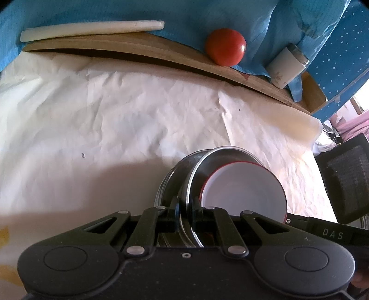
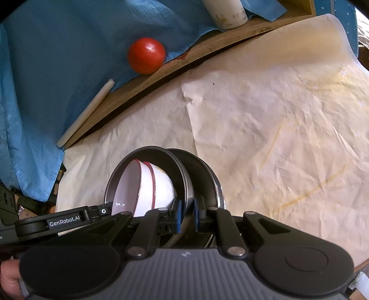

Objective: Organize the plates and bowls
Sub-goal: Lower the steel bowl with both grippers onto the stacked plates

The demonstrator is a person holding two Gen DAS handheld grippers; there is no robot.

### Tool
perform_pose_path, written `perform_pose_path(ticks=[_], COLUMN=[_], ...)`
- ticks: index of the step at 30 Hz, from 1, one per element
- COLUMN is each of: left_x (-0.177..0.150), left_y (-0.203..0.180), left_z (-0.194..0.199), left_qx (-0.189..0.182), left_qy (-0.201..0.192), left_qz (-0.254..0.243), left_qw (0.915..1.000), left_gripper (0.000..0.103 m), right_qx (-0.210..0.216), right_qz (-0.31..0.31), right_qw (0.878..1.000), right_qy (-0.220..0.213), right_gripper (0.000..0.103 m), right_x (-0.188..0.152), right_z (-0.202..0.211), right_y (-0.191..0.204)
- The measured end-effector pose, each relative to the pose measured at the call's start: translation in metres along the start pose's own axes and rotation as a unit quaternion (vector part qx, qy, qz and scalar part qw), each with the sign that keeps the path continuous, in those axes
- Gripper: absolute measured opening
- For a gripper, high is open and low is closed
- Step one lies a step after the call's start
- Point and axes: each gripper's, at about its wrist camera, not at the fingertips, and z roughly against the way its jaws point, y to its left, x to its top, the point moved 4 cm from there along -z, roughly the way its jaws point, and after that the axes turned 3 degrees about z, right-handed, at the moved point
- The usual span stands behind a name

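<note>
Two grippers clamp the steel plates' rim from opposite sides: left gripper (image 1: pixel 186 207), right gripper (image 2: pixel 187 213); white bowls (image 2: pixel 147 189) sit inside.

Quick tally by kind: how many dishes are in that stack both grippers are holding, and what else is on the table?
Steel plates: 2
White red-rimmed bowls: 2
Tomato: 1
White stick: 1
White jar: 1
Total: 7

The left gripper and right gripper are each shut on a plate rim.

A red tomato (image 1: pixel 225 46) rests on blue cloth (image 1: pixel 92 11) near a white tumbler (image 1: pixel 287 67), beside crumpled white paper (image 1: pixel 138 110).
</note>
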Motion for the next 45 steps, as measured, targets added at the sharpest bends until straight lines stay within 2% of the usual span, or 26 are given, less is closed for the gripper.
perform_pose_path(ticks=[45], left_x=[-0.0002], left_y=[-0.0003], left_z=[-0.0072], left_qx=[0.000], left_qy=[0.012], left_qz=[0.000], left_qw=[0.9999], left_gripper=[0.009], right_qx=[-0.004], right_qz=[-0.011], right_qw=[1.000], right_qy=[0.003], right_gripper=[0.014], right_x=[-0.0032], right_z=[-0.0042], right_y=[-0.0029])
